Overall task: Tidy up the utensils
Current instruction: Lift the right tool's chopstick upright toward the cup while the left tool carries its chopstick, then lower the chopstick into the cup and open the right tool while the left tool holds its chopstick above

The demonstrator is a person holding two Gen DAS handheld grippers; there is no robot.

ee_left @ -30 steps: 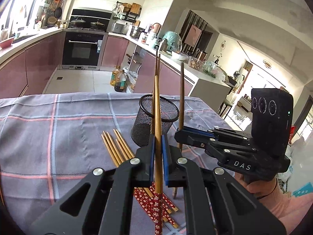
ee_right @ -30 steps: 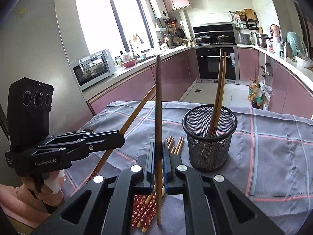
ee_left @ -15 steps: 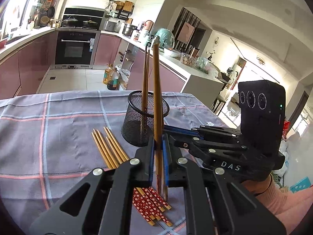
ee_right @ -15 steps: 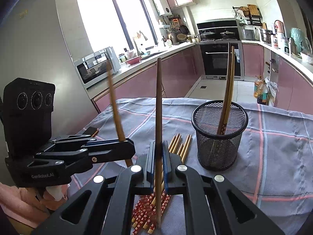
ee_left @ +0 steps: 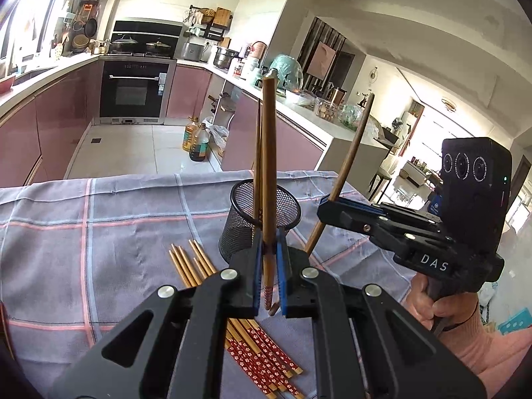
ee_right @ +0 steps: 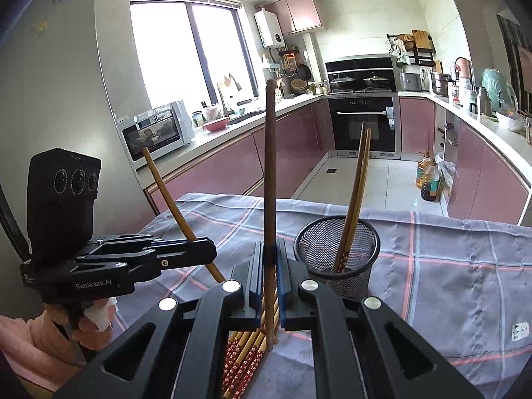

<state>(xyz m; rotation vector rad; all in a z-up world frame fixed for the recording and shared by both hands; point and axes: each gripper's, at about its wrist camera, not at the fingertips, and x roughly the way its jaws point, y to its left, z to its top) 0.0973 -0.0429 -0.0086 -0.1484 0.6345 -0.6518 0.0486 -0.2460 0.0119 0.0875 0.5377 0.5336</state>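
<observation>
My left gripper [ee_left: 269, 242] is shut on a light wooden chopstick [ee_left: 268, 166], held upright near its red-patterned end. My right gripper [ee_right: 269, 249] is shut on a darker brown chopstick [ee_right: 270, 183], also upright. Each gripper shows in the other's view: the right gripper [ee_left: 327, 207] beside the cup, the left gripper [ee_right: 207, 249] at the left with its stick leaning. A black mesh cup [ee_right: 335, 256] stands on the checked cloth with two chopsticks [ee_right: 357, 193] in it. Several loose chopsticks [ee_left: 196, 266] lie on the cloth below both grippers.
A grey checked cloth [ee_left: 99, 232] covers the table, whose far edge drops to the kitchen floor. Oil bottles [ee_left: 196, 143] stand on the floor beyond. A hand in a pink sleeve [ee_left: 465, 332] holds the right gripper's handle close at the right.
In the right wrist view the left-held chopstick has swung from leaning right to leaning left. The right gripper has risen a little and moved out to the right of the left gripper.
</observation>
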